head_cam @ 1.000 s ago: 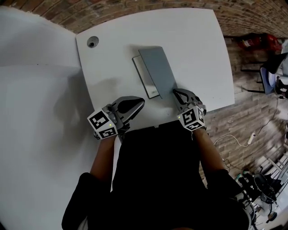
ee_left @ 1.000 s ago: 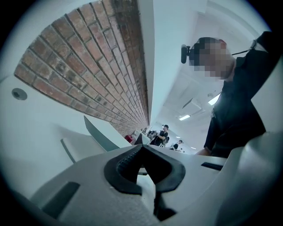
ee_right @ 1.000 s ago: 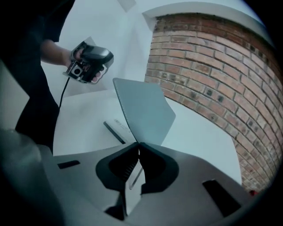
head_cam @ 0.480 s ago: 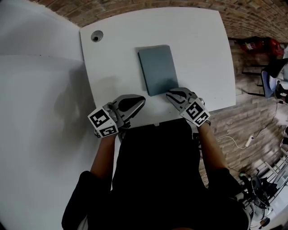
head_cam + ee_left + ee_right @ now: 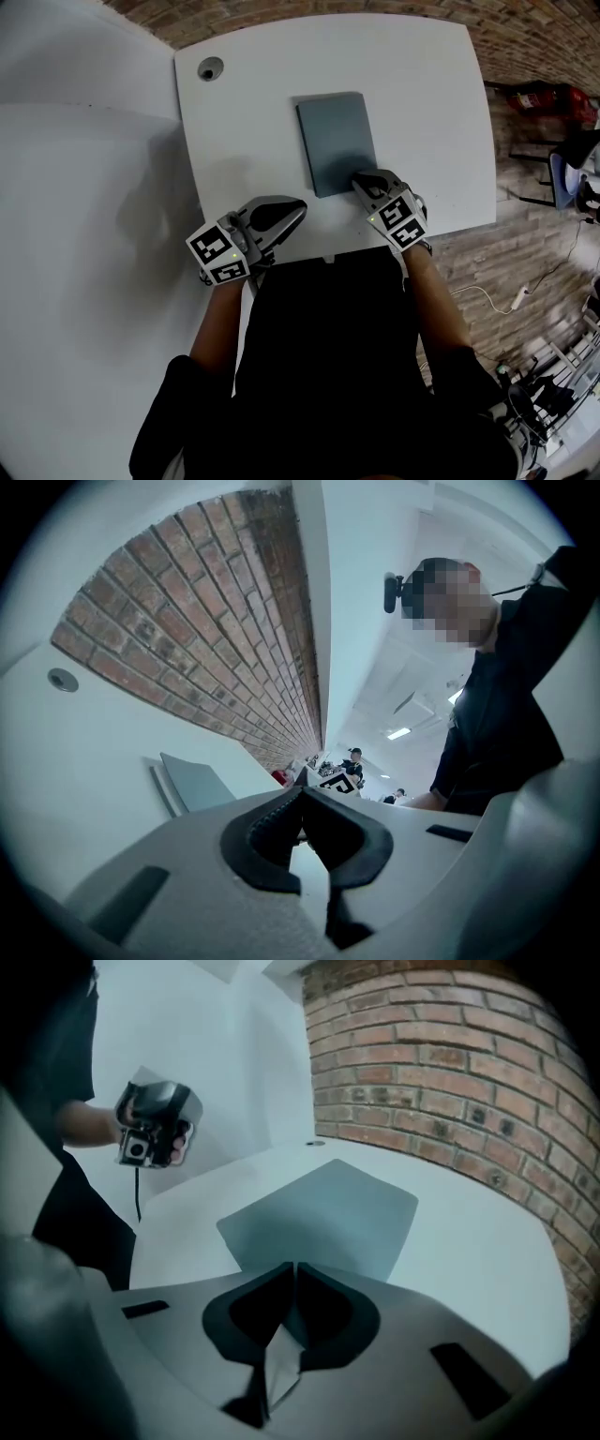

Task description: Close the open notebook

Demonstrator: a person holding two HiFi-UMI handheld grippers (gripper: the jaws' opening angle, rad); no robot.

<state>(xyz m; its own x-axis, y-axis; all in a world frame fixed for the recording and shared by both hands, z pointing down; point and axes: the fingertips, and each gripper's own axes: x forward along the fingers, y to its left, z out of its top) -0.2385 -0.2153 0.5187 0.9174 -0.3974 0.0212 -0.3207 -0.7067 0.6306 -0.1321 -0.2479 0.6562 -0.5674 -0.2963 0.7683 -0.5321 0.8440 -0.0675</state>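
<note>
On the white table (image 5: 422, 84), which has rounded corners and a round cable hole (image 5: 210, 68) near its far left corner, the notebook (image 5: 337, 141) lies flat and closed, grey cover up, roughly in the middle and a little towards the person's side. The right gripper (image 5: 364, 179) points down at the notebook's near right corner. Its jaws have just been closing and now meet tip to tip with nothing between them; whether they press on the cover I cannot tell. The left gripper (image 5: 291, 208) is held level over the table's near edge, well to the left of the notebook, its jaws also pressed together and empty. A brick wall (image 5: 450, 1063) runs behind the table, with plain white wall to the left of it. Beyond the table's right side a white cable (image 5: 487, 292) trails along the bricks. Ceiling lights (image 5: 401, 733) glow further back in the room.
</note>
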